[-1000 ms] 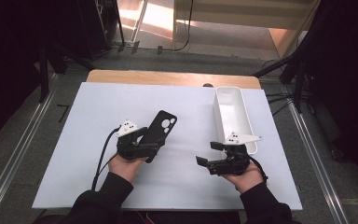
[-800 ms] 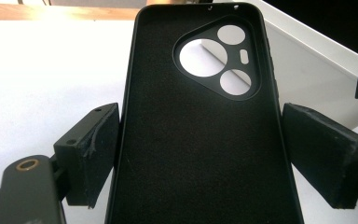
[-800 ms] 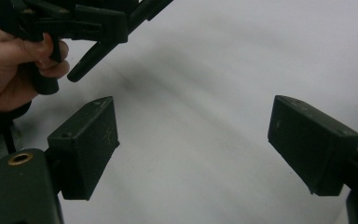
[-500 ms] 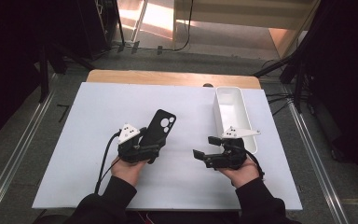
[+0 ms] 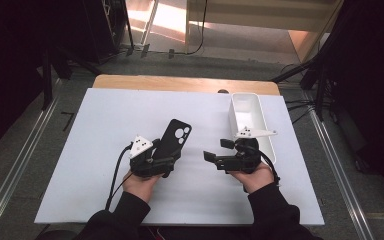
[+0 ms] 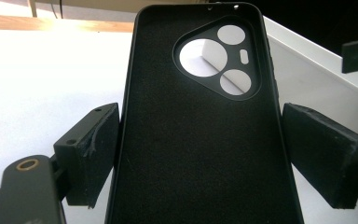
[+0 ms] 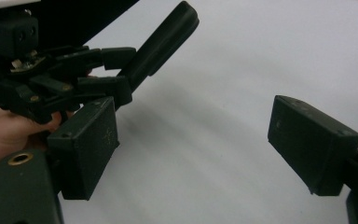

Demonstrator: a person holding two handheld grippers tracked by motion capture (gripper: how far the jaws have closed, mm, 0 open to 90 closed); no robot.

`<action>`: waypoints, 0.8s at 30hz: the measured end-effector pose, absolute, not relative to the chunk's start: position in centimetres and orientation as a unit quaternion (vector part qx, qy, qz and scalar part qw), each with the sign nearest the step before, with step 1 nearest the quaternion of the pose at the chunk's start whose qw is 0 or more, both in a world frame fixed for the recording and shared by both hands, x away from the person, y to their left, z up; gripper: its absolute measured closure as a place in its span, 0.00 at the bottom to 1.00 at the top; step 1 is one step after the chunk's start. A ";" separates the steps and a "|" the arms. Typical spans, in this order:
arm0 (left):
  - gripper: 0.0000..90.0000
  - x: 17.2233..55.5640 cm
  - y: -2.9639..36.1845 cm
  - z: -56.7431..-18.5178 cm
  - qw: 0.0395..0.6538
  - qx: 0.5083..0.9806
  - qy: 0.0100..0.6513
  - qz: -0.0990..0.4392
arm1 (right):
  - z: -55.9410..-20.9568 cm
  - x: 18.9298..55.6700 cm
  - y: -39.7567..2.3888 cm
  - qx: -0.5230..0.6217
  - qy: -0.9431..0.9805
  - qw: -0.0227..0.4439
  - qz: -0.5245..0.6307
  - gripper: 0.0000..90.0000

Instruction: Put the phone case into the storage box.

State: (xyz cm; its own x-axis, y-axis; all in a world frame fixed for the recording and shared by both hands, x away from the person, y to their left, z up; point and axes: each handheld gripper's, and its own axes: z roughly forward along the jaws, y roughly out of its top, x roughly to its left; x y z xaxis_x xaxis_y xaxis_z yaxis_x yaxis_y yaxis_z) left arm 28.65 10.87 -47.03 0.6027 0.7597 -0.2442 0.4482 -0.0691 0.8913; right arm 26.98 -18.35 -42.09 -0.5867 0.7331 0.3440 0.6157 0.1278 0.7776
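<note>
White tabletop (image 5: 100,150): left gripper (image 5: 161,156) clamps black phone case (image 5: 175,137) (inside up); right gripper (image 5: 215,152), centre-right, open, empty.

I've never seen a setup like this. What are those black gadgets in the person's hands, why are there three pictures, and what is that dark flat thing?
A person sits at a white table holding a hand-operated two-jaw gripper in each hand. One picture comes from a camera fixed above the table; the other two come from small cameras riding on each gripper, looking along its black jaws.

The left gripper is closed on a black phone case, with a pad against each long edge. You look into the case's soft inner side, with its camera cut-outs near the top. From above it angles away from the hand.

The right gripper holds nothing: its jaws stand apart over bare table. A long white bin sits just beyond it on the table.
</note>
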 end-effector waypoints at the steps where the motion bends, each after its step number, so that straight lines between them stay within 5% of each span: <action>1: 0.15 28.6 10.8 -47.0 0.537 0.717 0.421 0.146 | -42.1 27.1 -18.3 0.451 0.747 0.057 0.485 0.16; 24: 0.15 27.4 9.9 -47.2 0.542 0.709 0.421 0.161 | -41.5 29.2 -16.8 0.478 0.727 0.034 0.491 0.16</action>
State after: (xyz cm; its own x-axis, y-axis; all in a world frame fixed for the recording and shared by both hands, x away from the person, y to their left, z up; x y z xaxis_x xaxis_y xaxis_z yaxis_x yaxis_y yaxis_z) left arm 27.37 9.92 -47.19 0.5934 0.7722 -0.2271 0.4226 -0.0588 0.9044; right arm 29.19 -16.77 -41.46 -0.5399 0.7296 0.4197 0.6618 0.0599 0.7473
